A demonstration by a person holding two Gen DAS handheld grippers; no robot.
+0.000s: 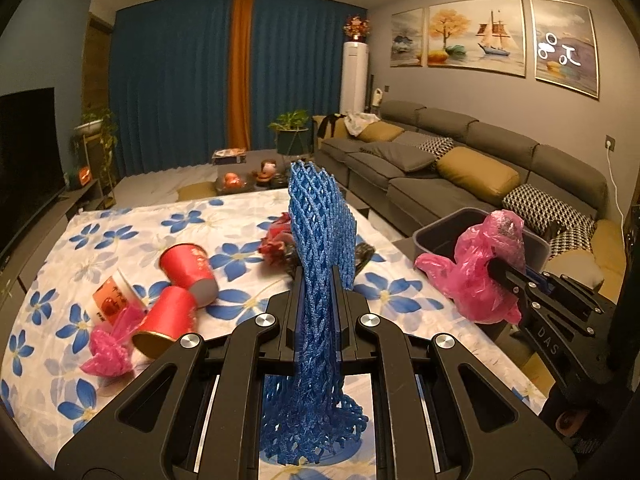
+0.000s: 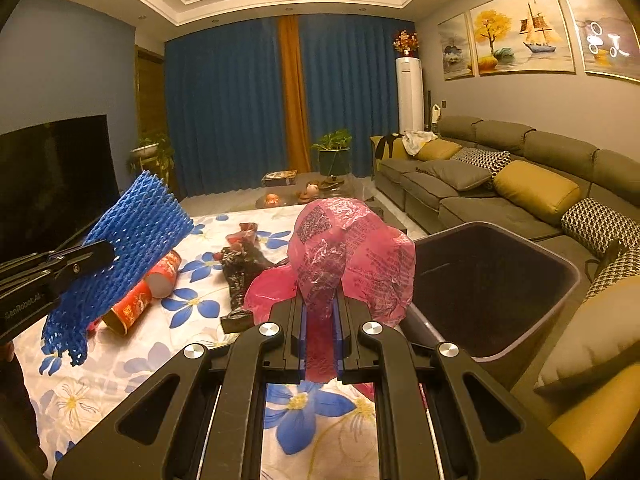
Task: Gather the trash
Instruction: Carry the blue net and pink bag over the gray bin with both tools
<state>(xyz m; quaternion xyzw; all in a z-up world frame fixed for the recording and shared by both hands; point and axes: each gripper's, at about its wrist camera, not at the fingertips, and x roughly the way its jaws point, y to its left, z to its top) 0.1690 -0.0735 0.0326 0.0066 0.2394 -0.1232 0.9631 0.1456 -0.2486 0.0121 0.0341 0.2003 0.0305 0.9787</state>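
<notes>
Our left gripper (image 1: 316, 280) clamps the blue net (image 1: 320, 216), over the table left of the bin (image 2: 492, 292). Our right gripper (image 2: 320, 308) clamps the pink bag (image 2: 352, 256) beside the bin's rim. We should carry each above the bin before letting go.

Blue foam mesh sleeve (image 1: 320, 216): solid bright blue, open diamond lattice. Crumpled pink plastic bag (image 2: 352, 256): translucent pink, dark printed text blocks. Desk cloth (image 1: 120, 224): white ground, blue flowers with yellow centres. Red paper cups (image 1: 188, 268): red walls, pale lettering, gold inner rim on one. Small pink plastic scrap (image 1: 110, 344): magenta. Grey plastic bin (image 2: 516, 280): grey walls, dark interior. Black tongs (image 1: 316, 292): matte black, silver rivets. Curtains (image 1: 176, 80): deep blue with orange stripe. Sofa (image 1: 460, 148): grey, mustard cushions, black-white houndstooth pillows.
</notes>
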